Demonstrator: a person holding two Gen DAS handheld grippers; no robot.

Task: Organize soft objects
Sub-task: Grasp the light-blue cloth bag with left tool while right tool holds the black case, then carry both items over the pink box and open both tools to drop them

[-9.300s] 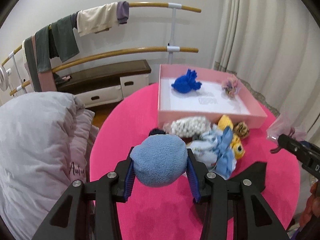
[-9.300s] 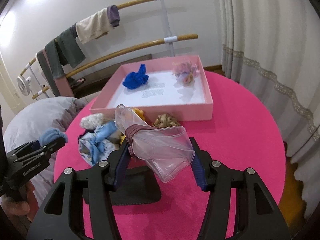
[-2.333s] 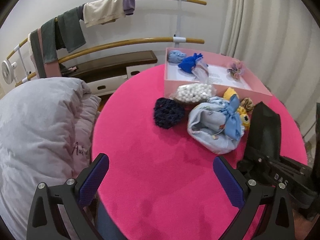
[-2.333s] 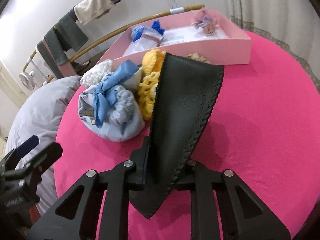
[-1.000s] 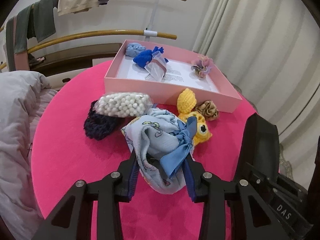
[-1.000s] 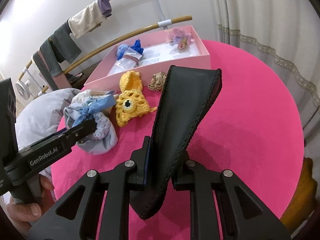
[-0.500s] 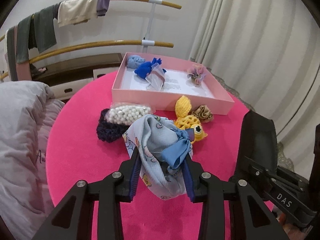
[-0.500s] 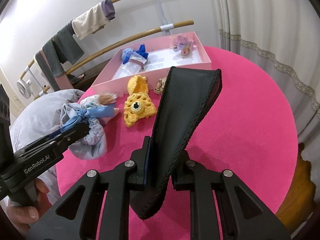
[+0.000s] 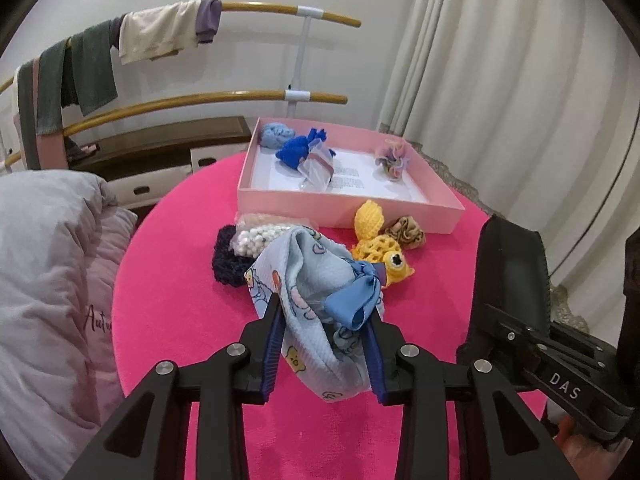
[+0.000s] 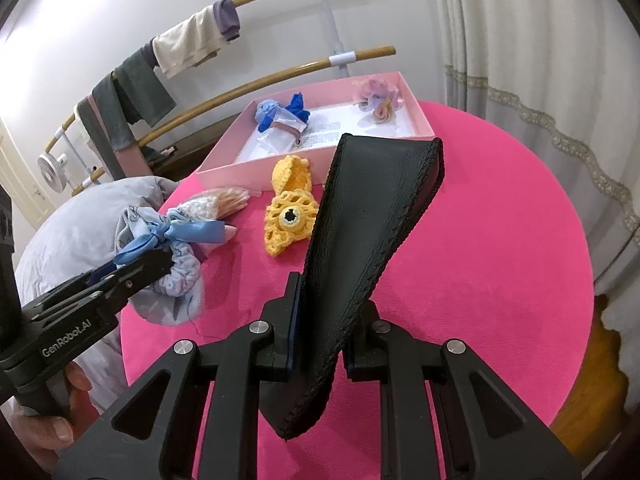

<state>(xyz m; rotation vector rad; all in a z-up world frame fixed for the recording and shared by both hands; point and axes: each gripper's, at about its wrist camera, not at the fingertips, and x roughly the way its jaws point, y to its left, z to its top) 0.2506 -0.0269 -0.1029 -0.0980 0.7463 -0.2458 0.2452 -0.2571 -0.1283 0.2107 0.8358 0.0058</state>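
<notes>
My left gripper (image 9: 324, 340) is shut on a light blue printed fabric pouch (image 9: 308, 280) tied with a blue ribbon, held above the pink table; the pouch also shows in the right wrist view (image 10: 168, 264). My right gripper (image 10: 320, 320) is shut on a black leather pouch (image 10: 372, 216), held upright; it also shows in the left wrist view (image 9: 508, 276). The pink box (image 9: 344, 214) at the far side holds a pale blue plush, a dark blue item (image 9: 298, 150), a clear bag (image 9: 316, 168) and a pastel scrunchie (image 9: 394, 158).
On the round pink table (image 9: 172, 280) lie a yellow crochet toy (image 9: 380, 248), a tan scrunchie (image 9: 408, 232), a bag of white beads (image 9: 260, 236) and a navy knit item (image 9: 224, 260). A grey duvet (image 9: 48, 280) is left; curtains right; clothes rails behind.
My left gripper has lifted the blue fabric pouch up off the table and pulled back slightly. My right gripper still holds the black pouch, raised a little.
</notes>
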